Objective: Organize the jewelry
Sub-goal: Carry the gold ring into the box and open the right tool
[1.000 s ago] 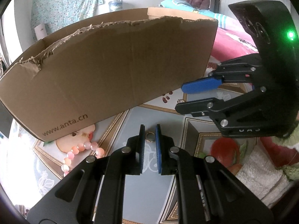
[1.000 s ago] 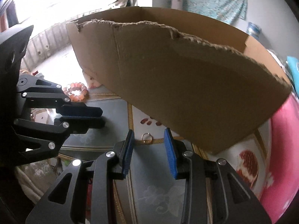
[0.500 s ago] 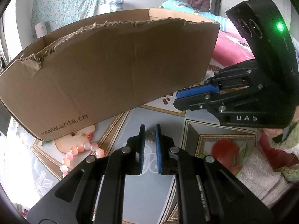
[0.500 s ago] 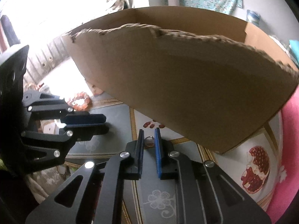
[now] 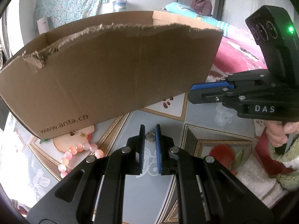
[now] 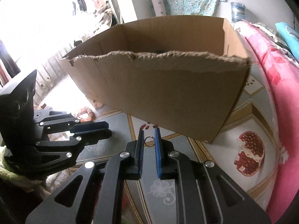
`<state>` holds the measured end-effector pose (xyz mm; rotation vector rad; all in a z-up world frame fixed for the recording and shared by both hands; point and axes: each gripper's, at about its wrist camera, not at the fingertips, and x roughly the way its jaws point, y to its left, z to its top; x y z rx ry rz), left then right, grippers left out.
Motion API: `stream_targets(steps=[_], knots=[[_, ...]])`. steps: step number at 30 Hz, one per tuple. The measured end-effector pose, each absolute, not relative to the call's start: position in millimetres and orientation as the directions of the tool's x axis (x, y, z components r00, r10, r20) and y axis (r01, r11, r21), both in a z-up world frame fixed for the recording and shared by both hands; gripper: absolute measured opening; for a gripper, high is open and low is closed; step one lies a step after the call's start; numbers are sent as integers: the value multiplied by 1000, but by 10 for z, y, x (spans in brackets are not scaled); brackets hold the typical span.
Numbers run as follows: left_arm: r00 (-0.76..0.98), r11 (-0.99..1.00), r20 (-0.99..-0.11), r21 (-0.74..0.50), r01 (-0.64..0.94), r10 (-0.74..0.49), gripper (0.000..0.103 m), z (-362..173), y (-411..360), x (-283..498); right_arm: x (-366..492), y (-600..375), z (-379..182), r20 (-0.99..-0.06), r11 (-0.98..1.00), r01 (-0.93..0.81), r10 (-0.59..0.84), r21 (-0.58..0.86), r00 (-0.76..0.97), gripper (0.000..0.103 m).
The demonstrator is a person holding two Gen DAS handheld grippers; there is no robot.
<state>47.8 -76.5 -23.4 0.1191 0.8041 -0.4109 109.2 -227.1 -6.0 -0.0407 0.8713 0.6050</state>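
Right gripper (image 6: 149,137) angled downward, jaws narrow, pinching small metal ring (image 6: 149,141) before cardboard box (image 6: 168,91), left gripper (image 5: 149,133) angled downward likewise, jaws narrow around another ring (image 5: 150,136).

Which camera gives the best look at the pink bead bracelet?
Left wrist view: the bracelet lies close, single beads clear, one part hidden. The right wrist view shows it small, far and washed out.
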Motion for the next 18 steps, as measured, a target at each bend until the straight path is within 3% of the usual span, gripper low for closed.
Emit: stream_targets(steps=[11,18], knots=[[667,916,-670,-50,399,-327,10,7,-754,294,936,-2389,215,-669,841,-493,500,223,550,11],[752,922,-571,-25,387,-330,10,469,-663,139,885,-2457,678,-593,834,-516,521,198,614,11]])
